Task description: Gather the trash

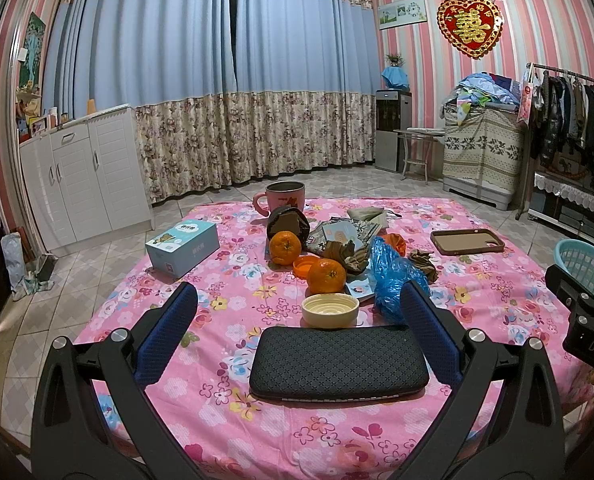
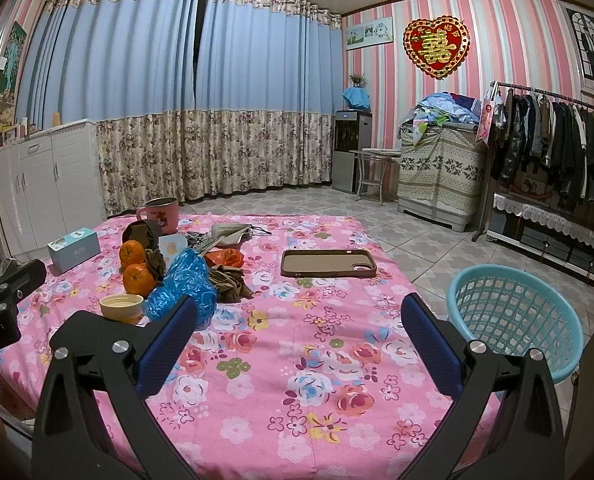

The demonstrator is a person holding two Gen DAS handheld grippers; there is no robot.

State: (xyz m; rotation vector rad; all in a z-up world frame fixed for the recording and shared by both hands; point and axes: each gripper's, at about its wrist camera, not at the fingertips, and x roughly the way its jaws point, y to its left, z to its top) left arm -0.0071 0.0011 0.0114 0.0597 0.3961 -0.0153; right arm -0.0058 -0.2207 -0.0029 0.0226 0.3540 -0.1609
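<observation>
Both sets of tongs hang released over the near edge of the tabletop (image 2: pixel 297 360), nothing between their blue pads: the left tongs (image 1: pixel 297 320) straddle a dark textured case (image 1: pixel 339 362), and the right tongs (image 2: pixel 297 328) sit over bare floral cloth. The trash is heaped around the nearer orange (image 1: pixel 326 276): a crumpled blue plastic bag (image 1: pixel 391 276) just right of it, brown crumpled wrappers (image 1: pixel 347 256) behind it, an orange cap (image 1: pixel 303 266) touching its left side and a cream lid (image 1: pixel 329 310) just in front. A second orange (image 1: pixel 285 247), a pink mug (image 1: pixel 285 196) and a tissue box (image 1: pixel 183 246) lie behind and left of it; a phone case (image 2: pixel 329 263) lies well to its right — probably keepers, not rubbish. The teal basket (image 2: pixel 517 320) stands on the floor off the tabletop's right edge, far right of the orange, likely placed there so the right tongs can drop scraps in — it looks empty, so collecting seems barely begun.
</observation>
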